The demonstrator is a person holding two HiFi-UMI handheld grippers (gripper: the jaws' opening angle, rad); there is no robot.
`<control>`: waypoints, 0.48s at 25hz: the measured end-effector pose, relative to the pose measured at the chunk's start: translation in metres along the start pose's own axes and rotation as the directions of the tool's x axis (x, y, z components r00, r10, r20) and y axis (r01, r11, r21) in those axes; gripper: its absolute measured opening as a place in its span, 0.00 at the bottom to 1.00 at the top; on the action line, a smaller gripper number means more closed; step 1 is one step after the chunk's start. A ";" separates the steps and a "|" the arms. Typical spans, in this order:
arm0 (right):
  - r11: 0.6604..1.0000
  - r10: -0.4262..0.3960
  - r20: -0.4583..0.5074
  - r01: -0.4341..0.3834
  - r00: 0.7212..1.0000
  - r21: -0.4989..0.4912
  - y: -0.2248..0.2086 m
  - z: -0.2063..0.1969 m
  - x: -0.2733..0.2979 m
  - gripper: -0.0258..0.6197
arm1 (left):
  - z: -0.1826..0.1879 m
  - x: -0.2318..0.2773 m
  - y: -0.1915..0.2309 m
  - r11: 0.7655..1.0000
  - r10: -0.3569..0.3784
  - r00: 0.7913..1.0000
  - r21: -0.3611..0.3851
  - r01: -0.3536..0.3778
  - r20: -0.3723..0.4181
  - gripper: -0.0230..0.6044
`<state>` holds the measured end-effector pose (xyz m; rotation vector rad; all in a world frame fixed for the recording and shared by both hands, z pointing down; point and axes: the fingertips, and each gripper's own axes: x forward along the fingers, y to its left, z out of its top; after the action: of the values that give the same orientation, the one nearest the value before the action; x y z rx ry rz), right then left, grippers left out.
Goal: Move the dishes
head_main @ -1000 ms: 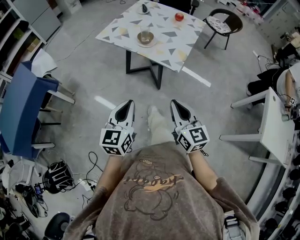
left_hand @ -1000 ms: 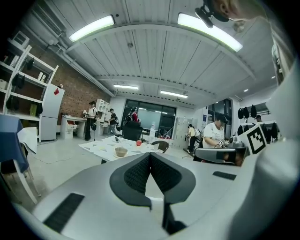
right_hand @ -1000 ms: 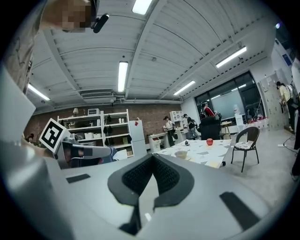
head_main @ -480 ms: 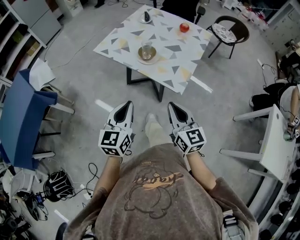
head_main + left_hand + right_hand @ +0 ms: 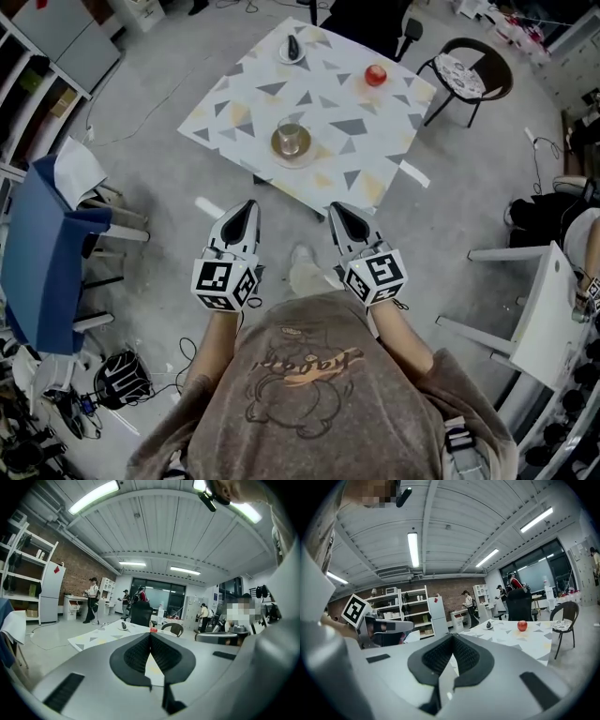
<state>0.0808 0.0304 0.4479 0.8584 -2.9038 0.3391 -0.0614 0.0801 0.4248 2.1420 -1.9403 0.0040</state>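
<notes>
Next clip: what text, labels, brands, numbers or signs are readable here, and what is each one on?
No text is legible.
Sweatshirt: a line of script print over a bear drawing, too blurred to read.
Marker cubes on the left gripper and right gripper: black-and-white square codes, no letters or numbers.
Table: triangle pattern only, no writing.

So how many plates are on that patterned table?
2. One plate sits near the front edge of the table, under a glass; the other plate lies at the far corner, holding something small and dark. None seems hidden.
</notes>
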 end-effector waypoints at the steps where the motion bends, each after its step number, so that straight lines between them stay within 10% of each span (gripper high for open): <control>1: 1.000 0.006 -0.003 -0.006 1.000 -0.001 -0.006 0.003 0.009 0.03 | 0.003 0.010 0.004 1.000 0.003 1.000 -0.002 -0.003 0.002 0.06; 12: 0.999 0.049 -0.026 -0.049 0.998 -0.001 -0.052 0.020 0.069 0.03 | 0.021 0.080 0.028 1.000 0.003 1.000 0.001 -0.003 0.003 0.06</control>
<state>0.0505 -0.0533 0.4487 0.7779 -2.9051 0.3485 -0.0829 -0.0040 0.4234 2.1408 -1.9463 0.0024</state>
